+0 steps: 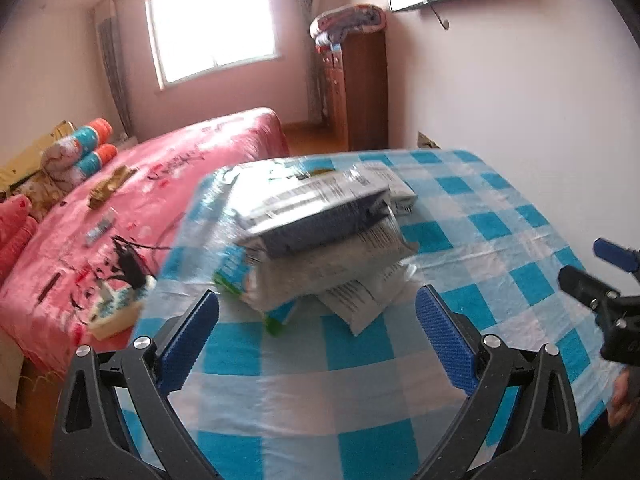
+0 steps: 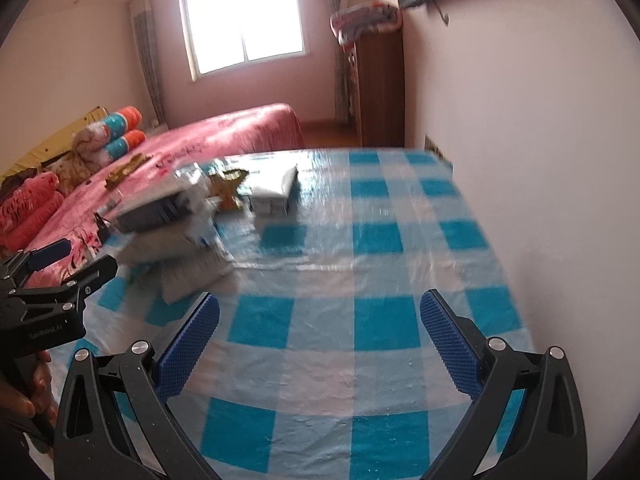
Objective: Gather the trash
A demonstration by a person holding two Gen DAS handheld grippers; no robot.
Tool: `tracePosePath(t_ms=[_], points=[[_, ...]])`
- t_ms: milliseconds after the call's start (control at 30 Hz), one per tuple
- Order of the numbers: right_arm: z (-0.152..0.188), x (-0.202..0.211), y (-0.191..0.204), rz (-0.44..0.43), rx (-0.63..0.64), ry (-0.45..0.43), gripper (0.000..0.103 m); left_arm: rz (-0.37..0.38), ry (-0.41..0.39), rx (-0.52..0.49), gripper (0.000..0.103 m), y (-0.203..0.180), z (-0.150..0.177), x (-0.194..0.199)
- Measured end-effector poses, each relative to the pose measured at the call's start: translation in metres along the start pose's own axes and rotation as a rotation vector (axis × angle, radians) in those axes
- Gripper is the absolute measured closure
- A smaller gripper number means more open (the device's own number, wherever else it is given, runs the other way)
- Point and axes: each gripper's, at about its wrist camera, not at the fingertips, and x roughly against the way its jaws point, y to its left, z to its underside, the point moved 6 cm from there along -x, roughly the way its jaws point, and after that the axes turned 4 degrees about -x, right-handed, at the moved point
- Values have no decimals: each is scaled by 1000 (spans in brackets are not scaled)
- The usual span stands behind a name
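Observation:
A pile of crumpled white and dark blue wrappers and bags (image 1: pixel 324 236) lies on the blue-and-white checked tablecloth (image 1: pixel 360 392). My left gripper (image 1: pixel 316 320) is open and empty, just short of the pile. In the right wrist view the same pile (image 2: pixel 172 220) lies at the table's left side, with a gold star-shaped wrapper (image 2: pixel 230 188) and a white packet (image 2: pixel 276 192) behind it. My right gripper (image 2: pixel 320 328) is open and empty over bare cloth, right of the pile. Each gripper shows in the other's view: the right one (image 1: pixel 600 280), the left one (image 2: pixel 60 268).
A bed with a pink cover (image 1: pixel 132 208) stands left of the table, with small items and rolled bedding (image 1: pixel 88 148) on it. A white wall (image 2: pixel 540 160) runs along the table's right edge. A wooden cabinet (image 1: pixel 360 92) stands at the back.

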Motion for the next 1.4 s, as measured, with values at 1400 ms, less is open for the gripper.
tracePosePath(t_ms=[1400], points=[[-40, 133, 79, -9, 152, -303, 4, -123, -117, 150, 4, 62, 8, 78]])
